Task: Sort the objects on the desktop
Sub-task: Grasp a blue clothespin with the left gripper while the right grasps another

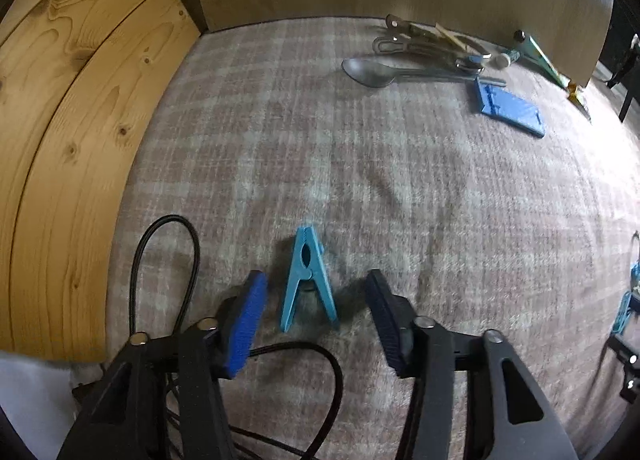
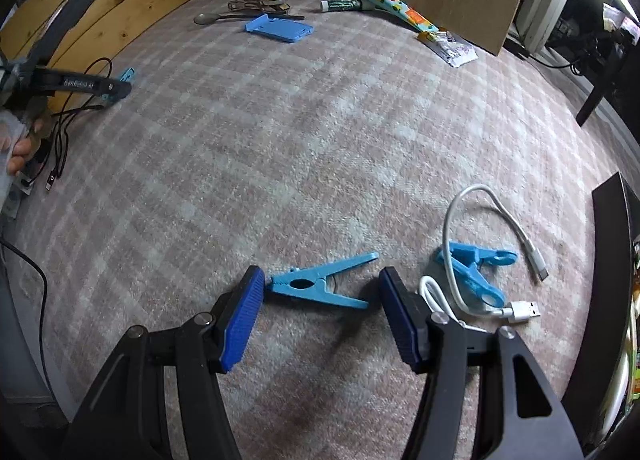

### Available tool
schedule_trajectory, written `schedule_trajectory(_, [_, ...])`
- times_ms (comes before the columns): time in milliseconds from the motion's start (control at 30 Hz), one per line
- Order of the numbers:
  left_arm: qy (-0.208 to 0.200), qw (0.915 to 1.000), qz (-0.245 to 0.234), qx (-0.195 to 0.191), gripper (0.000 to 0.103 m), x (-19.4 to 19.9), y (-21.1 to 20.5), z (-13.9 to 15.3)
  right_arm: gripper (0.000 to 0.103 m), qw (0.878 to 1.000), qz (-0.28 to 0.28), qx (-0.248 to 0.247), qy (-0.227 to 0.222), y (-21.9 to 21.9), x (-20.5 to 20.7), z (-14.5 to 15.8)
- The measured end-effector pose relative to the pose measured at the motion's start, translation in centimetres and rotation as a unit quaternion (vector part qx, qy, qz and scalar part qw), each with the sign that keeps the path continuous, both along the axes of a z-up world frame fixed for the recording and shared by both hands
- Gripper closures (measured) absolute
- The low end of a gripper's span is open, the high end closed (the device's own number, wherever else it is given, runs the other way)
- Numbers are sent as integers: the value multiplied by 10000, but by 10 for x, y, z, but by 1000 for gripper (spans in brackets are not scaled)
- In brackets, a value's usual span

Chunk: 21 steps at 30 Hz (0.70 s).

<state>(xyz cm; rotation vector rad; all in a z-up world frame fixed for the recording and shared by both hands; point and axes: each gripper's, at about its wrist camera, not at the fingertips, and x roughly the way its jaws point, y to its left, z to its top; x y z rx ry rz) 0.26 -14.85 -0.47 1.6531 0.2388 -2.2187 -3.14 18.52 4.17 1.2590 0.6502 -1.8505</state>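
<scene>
Clothespins lie between spread pads of left gripper (image 1: 314, 292) and right gripper (image 2: 322, 284), neither pinched.

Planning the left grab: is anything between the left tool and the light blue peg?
Nothing visible. The light blue peg lies clear between the left tool pads; the black cable loops just behind it.

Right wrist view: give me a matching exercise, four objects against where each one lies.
Objects:
1. light blue clothespin
2. white USB cable
3. blue flat case
4. metal spoon

Places:
A. far side, just left of the case
B. far side, just right of the spoon
C. between the right tongs
D. looped around a darker blue clip

Pairs: 1-C, 2-D, 3-B, 4-A
</scene>
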Motion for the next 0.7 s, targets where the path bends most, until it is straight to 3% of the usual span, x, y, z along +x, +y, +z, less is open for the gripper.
schedule_trajectory(67, [63, 10000, -23, 48, 80, -1, 1, 0, 50, 9999, 15, 8, 110, 3, 0, 0])
schedule_trajectory(133, [110, 9999, -38, -20, 80, -1, 6, 0, 51, 10000, 4, -66, 70, 8, -2, 1])
schedule_trajectory(200, [171, 9998, -65, -45, 80, -3, 10, 0, 58, 9999, -24, -85, 98, 11, -3, 2])
schedule_trajectory(467, [365, 9992, 4, 142, 81, 14, 23, 1, 60, 9998, -6, -170, -37, 17, -4, 6])
schedule_trajectory(700, [538, 9984, -34, 184, 81, 36, 39, 20, 60, 9990, 62, -436, -118, 15, 4, 21])
